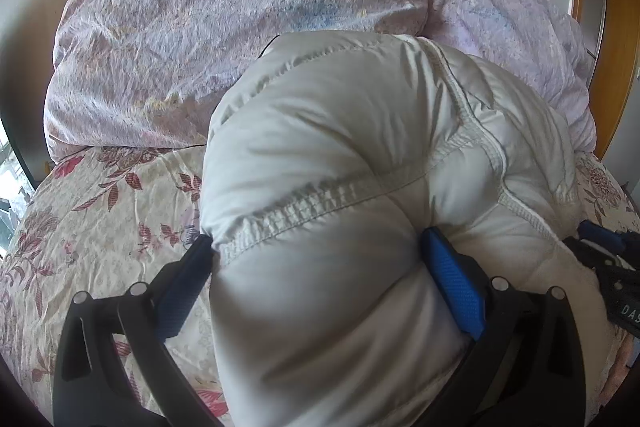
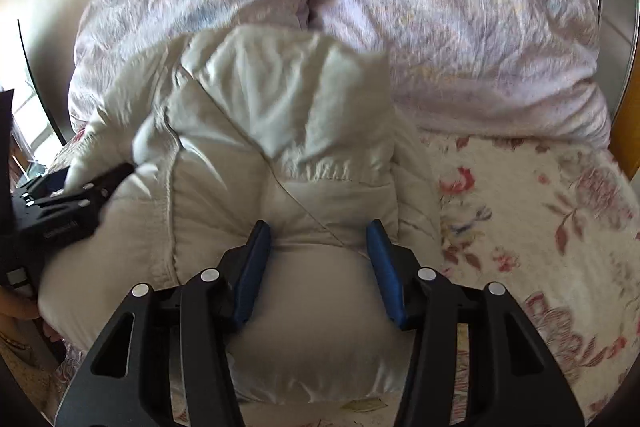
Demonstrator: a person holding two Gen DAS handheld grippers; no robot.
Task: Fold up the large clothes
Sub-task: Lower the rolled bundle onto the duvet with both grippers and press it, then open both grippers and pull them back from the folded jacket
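Already bunched: white puffer jacket (image 1: 340, 195) squeezed by both grippers, left gripper (image 1: 316, 247) and right gripper (image 2: 318, 231), clamped on thick padding. Beyond the jacket, lilac duvet (image 1: 200, 39). Likely risk: slippery puffy fabric springing free, undoing the fold.

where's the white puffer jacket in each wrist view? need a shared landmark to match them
Left wrist: the white puffer jacket fills centre to lower right, bulging between the left gripper's fingers.
Right wrist: the jacket fills centre and left, between the right gripper's fingers; the left gripper grips it at the left edge.
Shared landmark: the lilac duvet piled behind the jacket, on the floral bedsheet.
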